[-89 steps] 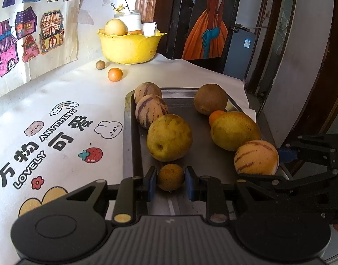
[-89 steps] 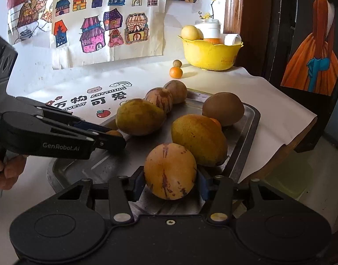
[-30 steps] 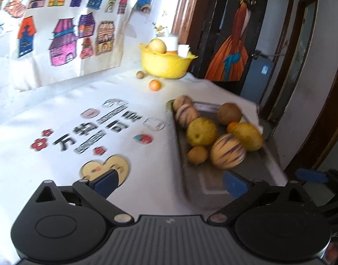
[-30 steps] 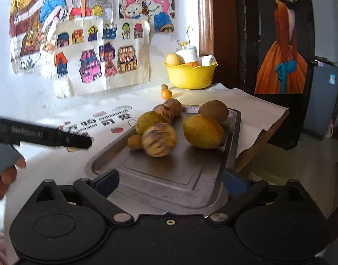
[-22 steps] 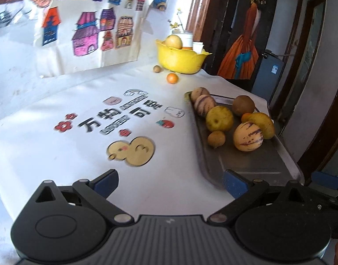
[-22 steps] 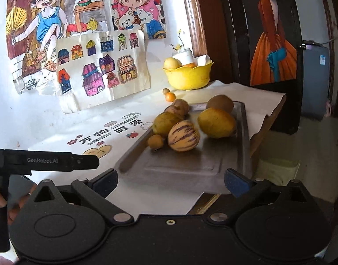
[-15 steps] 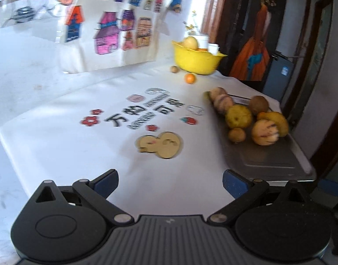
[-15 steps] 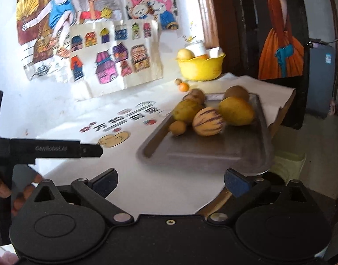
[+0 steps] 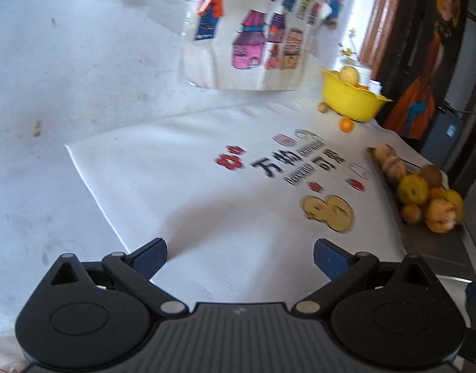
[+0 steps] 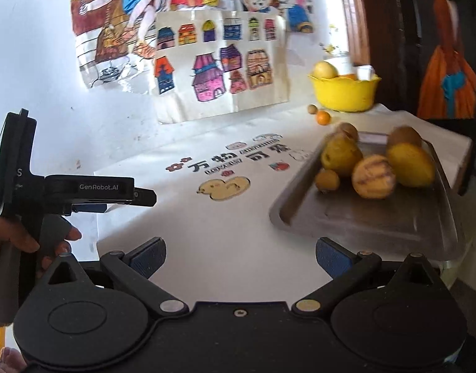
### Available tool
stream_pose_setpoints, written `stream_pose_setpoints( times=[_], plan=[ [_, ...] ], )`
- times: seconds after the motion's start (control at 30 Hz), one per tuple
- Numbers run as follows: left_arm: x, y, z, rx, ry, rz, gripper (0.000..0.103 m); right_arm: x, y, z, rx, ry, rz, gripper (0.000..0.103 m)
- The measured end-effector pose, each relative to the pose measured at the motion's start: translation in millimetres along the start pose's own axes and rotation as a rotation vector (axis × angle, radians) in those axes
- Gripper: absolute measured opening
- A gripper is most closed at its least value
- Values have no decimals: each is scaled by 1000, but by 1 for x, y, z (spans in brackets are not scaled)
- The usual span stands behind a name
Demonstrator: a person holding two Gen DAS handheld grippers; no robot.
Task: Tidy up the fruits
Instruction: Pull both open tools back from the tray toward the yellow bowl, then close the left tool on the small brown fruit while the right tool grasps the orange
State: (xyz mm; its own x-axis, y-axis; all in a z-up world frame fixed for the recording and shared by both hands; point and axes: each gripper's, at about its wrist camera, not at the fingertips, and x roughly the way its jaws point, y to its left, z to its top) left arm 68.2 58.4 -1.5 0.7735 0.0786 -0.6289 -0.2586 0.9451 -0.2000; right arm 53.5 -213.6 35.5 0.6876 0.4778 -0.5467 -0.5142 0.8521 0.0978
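A metal tray at the table's right end holds several yellow and brown fruits, among them a striped melon and a small round fruit. The tray and its fruits also show at the right of the left wrist view. My left gripper is open and empty, over the white cloth well left of the tray. My right gripper is open and empty, back from the tray's near corner. The left gripper also shows in the right wrist view, held in a hand.
A yellow bowl with fruit stands at the back by the wall. A small orange and a small brown fruit lie on the cloth before it. Children's drawings hang on the wall. The printed white cloth covers the table.
Both grippers let go of their fruits on the tray, opened, and drew back. The left one has swung left, away from the tray.
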Motion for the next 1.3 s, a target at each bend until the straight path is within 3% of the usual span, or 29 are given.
stream_pose_setpoints(
  times=[0.27, 0.5, 0.6, 0.73, 0.87, 1.1, 1.3],
  plan=[
    [13, 8, 43, 41, -40, 21, 103, 21, -17, 58, -63, 34, 28, 102],
    [43, -21, 100, 189, -63, -25, 103, 38, -39, 109, -280, 26, -35, 102],
    [62, -44, 122, 271, -114, -21, 103, 49, -50, 135, -366, 24, -56, 102],
    [94, -79, 148, 434, -186, 2, 103, 62, -64, 169, -456, 19, -51, 102],
    [132, -105, 172, 536, -188, -59, 103, 88, -81, 192, -573, 6, 7, 102],
    [209, -149, 209, 574, -163, -132, 103, 161, -117, 203, -669, 26, 22, 102],
    [279, -180, 222, 609, -131, -117, 103, 222, -147, 206, -701, 66, 65, 102]
  ],
)
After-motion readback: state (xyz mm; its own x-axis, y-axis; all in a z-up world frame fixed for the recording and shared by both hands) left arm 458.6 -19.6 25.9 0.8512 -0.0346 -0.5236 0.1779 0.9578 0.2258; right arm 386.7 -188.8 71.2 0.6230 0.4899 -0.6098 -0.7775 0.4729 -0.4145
